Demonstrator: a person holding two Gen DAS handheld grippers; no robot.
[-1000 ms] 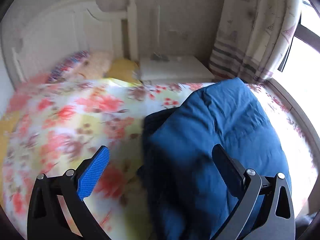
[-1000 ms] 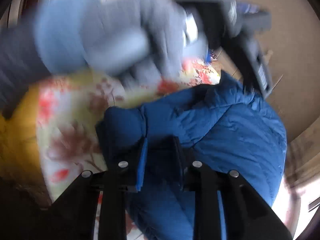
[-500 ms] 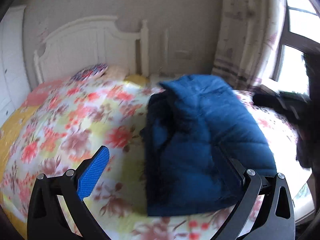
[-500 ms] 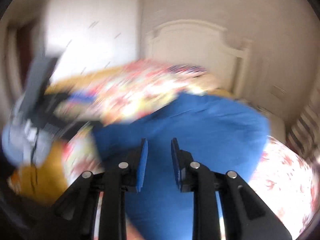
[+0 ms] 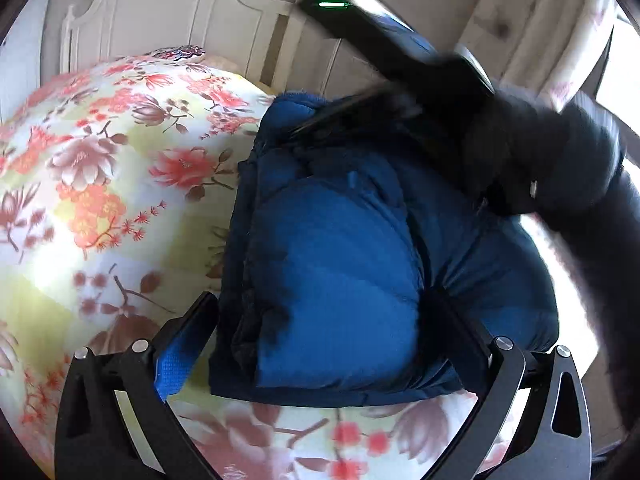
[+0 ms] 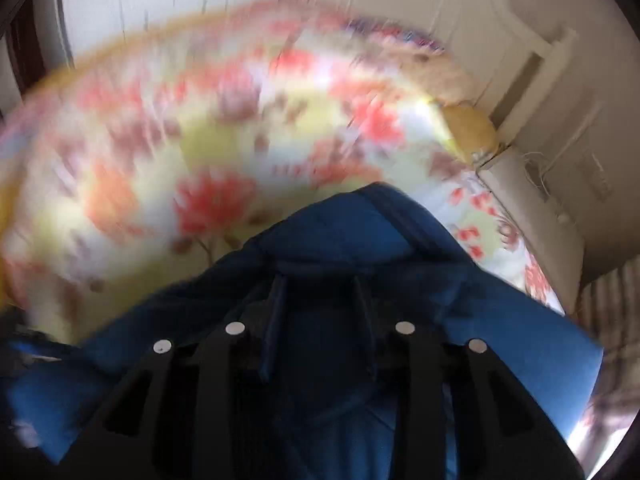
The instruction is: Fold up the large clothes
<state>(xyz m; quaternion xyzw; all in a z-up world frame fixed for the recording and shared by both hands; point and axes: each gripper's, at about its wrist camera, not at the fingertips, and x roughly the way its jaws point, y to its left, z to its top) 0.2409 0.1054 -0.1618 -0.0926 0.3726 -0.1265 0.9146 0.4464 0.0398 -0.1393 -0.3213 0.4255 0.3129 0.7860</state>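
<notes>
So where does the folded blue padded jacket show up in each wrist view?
Left wrist: the folded blue padded jacket fills centre and right, on the floral bedspread.
Right wrist: jacket lower centre, around the fingers.
Shared landmark: the white wooden headboard.

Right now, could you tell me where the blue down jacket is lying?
The blue down jacket lies folded on the floral bedspread, right of centre in the left wrist view, between the open left tongs.

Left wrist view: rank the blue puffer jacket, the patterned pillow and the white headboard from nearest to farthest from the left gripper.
1. The blue puffer jacket: folded on the floral bedspread, its near end between the open fingers of the left gripper.
2. The patterned pillow: at the head of the bed, upper left.
3. The white headboard: behind the pillow, against the wall.
</notes>
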